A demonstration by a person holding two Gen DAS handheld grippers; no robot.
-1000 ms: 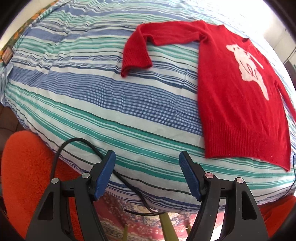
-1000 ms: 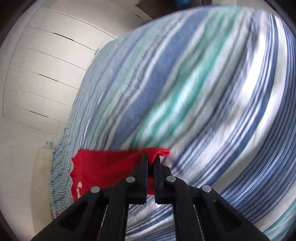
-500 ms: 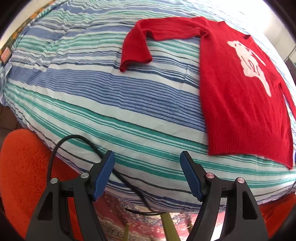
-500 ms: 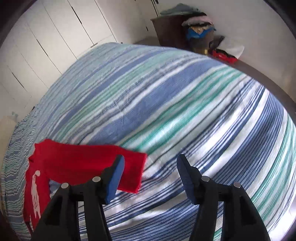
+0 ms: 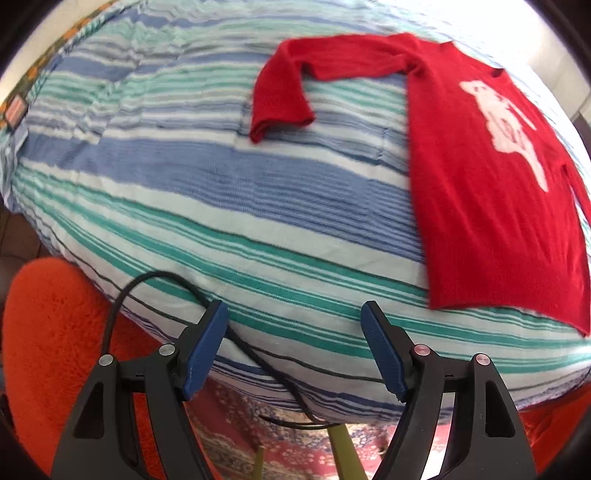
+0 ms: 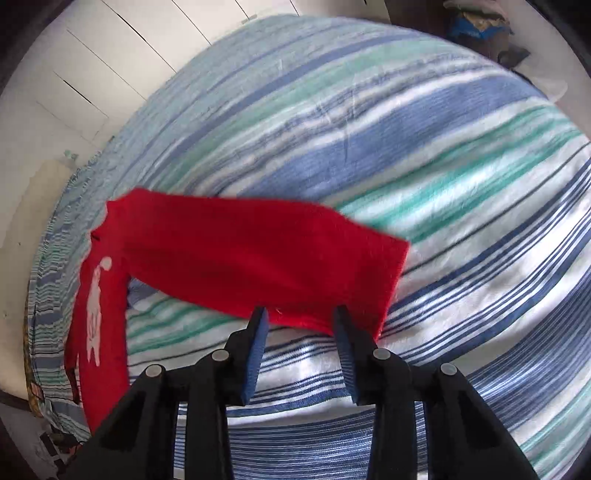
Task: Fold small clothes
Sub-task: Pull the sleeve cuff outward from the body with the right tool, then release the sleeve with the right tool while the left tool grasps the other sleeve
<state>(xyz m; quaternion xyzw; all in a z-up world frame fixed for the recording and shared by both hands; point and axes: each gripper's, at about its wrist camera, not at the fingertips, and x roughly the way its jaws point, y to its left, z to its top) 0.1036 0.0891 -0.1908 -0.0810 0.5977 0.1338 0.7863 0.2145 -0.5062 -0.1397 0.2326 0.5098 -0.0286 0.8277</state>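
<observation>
A small red sweater [image 5: 480,192] with a white figure on its chest lies flat on the striped bed cover [image 5: 221,192]. One sleeve [image 5: 295,81] is stretched out and bent back at the elbow. My left gripper [image 5: 295,350] is open and empty at the bed's near edge, well short of the sweater's hem. In the right wrist view the other sleeve [image 6: 258,254] lies spread on the cover. My right gripper [image 6: 301,332] is open, its fingertips just at the sleeve's near edge, holding nothing.
A black cable [image 5: 155,280] runs over the bed edge between the left gripper's fingers. An orange fluffy rug [image 5: 55,350] lies below the bed. White wardrobe doors [image 6: 92,74] and a dresser with piled clothes [image 6: 476,22] stand beyond the bed.
My right gripper was shut on the sleeve's cuff, then opened and let it go; the sleeve now lies flat. The left gripper stayed open and drifted slightly left.
</observation>
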